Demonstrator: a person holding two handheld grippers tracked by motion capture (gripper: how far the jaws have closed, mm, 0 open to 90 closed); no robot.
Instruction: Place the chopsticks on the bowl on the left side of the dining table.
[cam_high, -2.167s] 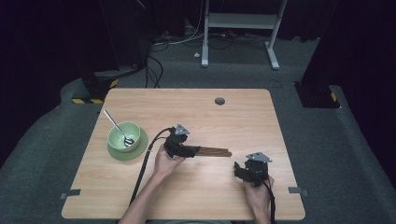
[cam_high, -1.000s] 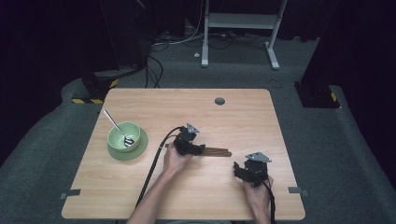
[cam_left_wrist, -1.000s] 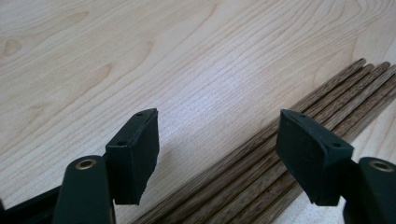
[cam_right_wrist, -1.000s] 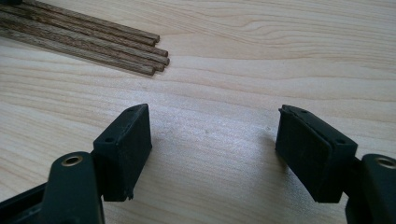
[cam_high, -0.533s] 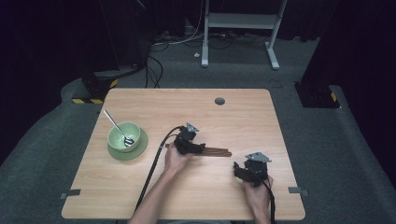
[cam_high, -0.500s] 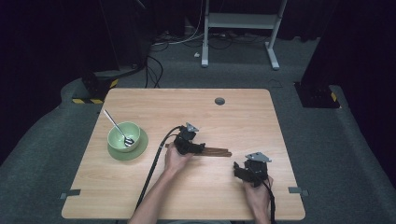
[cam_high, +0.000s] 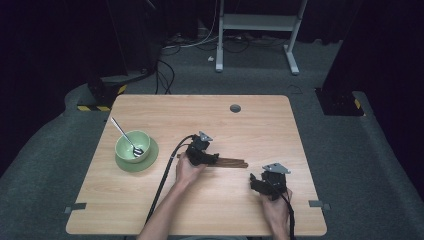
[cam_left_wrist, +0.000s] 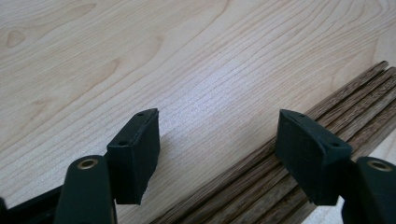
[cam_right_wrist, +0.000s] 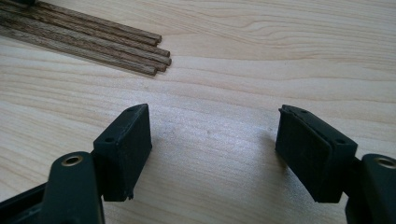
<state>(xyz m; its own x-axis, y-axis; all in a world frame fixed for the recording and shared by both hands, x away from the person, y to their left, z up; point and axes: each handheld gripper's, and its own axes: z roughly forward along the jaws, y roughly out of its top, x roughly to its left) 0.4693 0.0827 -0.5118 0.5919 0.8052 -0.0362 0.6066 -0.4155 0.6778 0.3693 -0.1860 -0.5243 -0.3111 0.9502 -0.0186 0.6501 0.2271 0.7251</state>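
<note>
Dark carpet and black cabinets ring the pale wooden table (cam_high: 150, 210), where a bundle of dark wooden sticks (cam_high: 230, 162), likely chopsticks, lies near the middle. Its long axis runs from nine o'clock to three o'clock across the high view, with a slight tilt down at the three o'clock end.

At the bundle's nine o'clock end sits the left gripper (cam_left_wrist: 219, 154). Its jaws are spread wide and pinch nothing; in the left gripper view the sticks pass under the right-hand pad and slant away toward two o'clock, so only one jaw stands over them and the other over bare wood. My reading is that a pick-up depends on shifting that gripper sideways until the bundle lies between both pads, crosswise to its length.

Apart from the bundle, toward five o'clock of it, waits the right gripper (cam_right_wrist: 215, 154), jaws also spread and empty. From its own view the stick ends lie off at eleven o'clock. The left hand is clearly the nearer one.

Counted: about five sticks by their ends, one green bowl (cam_high: 126, 143) on one green saucer (cam_high: 150, 159), one spoon (cam_high: 122, 134) in the bowl, two grippers.
</note>
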